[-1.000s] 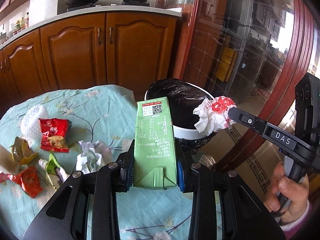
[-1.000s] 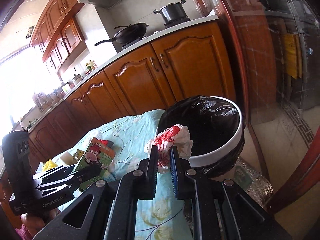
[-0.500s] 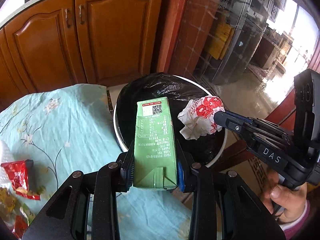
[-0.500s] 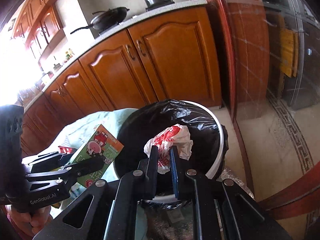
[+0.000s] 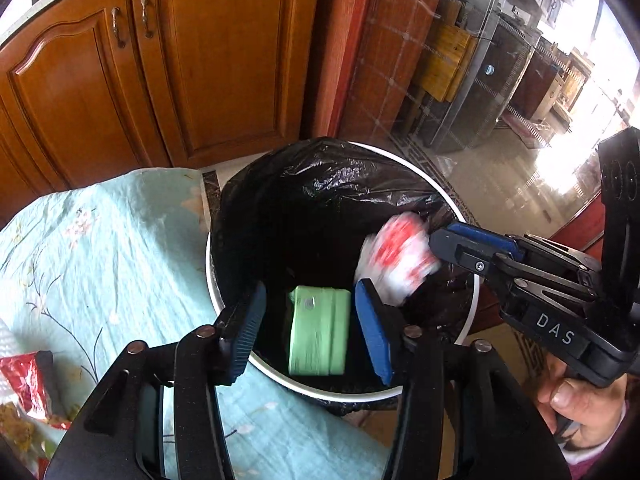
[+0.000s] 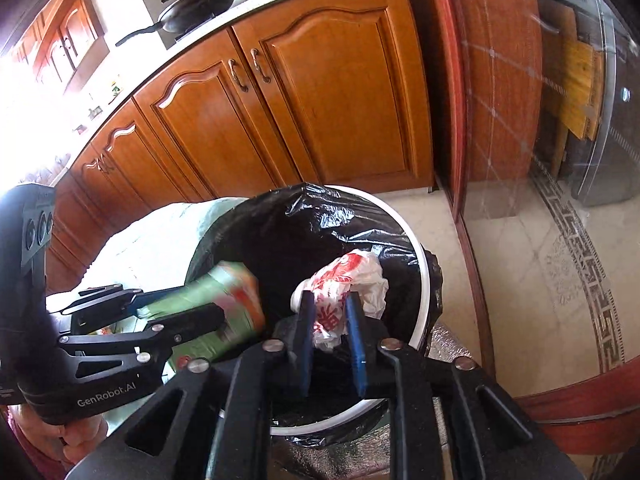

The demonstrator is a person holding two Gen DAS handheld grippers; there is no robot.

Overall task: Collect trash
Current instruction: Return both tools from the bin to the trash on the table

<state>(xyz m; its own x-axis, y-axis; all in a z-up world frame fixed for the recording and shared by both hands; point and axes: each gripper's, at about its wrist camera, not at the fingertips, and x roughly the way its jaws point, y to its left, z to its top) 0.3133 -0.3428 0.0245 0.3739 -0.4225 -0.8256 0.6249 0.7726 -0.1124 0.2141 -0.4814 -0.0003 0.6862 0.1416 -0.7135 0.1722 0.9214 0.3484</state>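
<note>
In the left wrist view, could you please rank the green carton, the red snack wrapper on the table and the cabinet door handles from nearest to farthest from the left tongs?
From the left tongs:
1. Green carton, between the open fingers, over the bin.
2. Red snack wrapper, far left on the table.
3. Cabinet door handles, upper left, across the room.

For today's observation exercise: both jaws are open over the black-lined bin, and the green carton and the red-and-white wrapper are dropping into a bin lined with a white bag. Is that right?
Not quite. The bag lining the bin is black, not white; only the rim is white, as the left wrist view shows. The rest holds: the left gripper and right gripper are open, with the carton and wrapper falling in.
</note>
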